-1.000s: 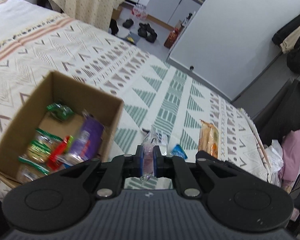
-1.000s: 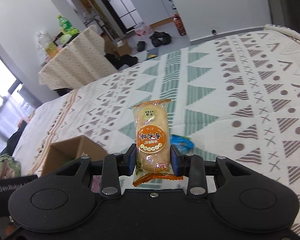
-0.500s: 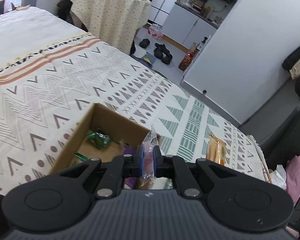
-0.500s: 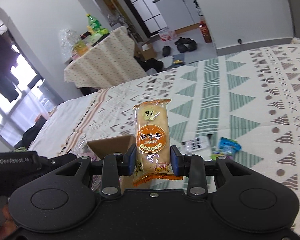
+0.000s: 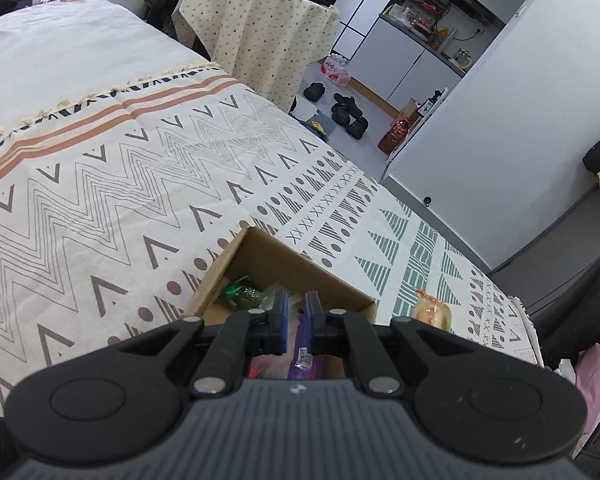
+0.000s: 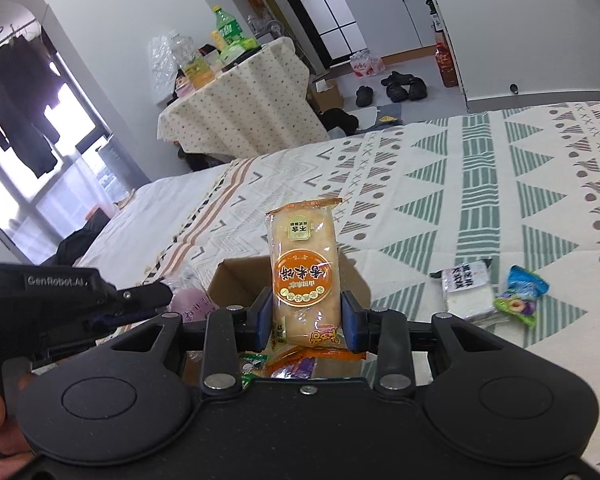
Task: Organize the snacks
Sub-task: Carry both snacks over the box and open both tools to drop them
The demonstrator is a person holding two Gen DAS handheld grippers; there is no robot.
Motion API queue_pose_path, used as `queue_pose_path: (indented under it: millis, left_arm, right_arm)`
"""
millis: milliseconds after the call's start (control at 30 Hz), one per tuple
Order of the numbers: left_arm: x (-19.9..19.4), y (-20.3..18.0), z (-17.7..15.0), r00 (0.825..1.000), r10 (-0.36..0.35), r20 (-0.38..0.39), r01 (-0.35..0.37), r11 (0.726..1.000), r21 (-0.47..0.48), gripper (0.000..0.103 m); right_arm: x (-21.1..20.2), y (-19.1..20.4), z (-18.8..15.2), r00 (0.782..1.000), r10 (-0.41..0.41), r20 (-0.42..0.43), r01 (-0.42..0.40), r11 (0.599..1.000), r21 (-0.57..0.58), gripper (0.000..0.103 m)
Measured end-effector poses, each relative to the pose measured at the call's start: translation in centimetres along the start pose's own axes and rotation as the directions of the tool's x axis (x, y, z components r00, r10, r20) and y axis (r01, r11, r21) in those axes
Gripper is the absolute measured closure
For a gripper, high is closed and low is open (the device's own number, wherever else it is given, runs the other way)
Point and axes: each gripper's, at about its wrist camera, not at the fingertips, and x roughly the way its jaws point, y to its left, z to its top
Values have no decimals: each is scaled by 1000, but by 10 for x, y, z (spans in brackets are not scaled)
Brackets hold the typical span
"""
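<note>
A wide bed (image 5: 112,184) covered with a cream blanket printed in brown zigzags, dots and green striped triangles fills most of both views. Beyond it lies a grey floor with dark shoes (image 5: 346,114), white cabinets, and a round desk draped in a dotted cream cloth (image 6: 240,108) carrying bottles. An open brown cardboard box (image 5: 296,270) sits on the blanket, with green, red and purple snack packets inside. The right claw (image 6: 306,318) hangs over the box's near edge, clenched on an upright orange-and-clear rice cracker packet (image 6: 304,276). To its right a white packet (image 6: 466,290) and a small blue-green candy wrapper (image 6: 520,296) lie on the blanket. The left claw (image 5: 296,320) is clenched, its blue pads nearly together.

A second ago the left claw pinched a clear wrapper beside the box; now it stands above the box with that wrapper gone from between its pads. The right claw has travelled from open blanket to the box, its grip unchanged.
</note>
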Motion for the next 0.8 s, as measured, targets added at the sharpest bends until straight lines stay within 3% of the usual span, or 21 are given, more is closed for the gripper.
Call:
queue_pose_path:
  millis: [533,633,733,800]
  left_arm:
    - [25,24,8,995,50,-92,-51,999,-8,91]
    - [24,26,7,993,63,-97,-63,998,3,79]
    - [24,26,7,991,75,-107,-75,997,11,58]
    - [22,25,6,991,80,-109,-79,997,16,40]
  right_arm:
    - [34,21,-8,998,8,-60,-10,1000,-30,69]
    - [39,24,-9,998,17,-65,-19,999,-27,69]
    - [43,25,-10,997,54,-59,-55,998,-8,64]
    - [44,25,-12,996,54,-74,-55,998,-4,54]
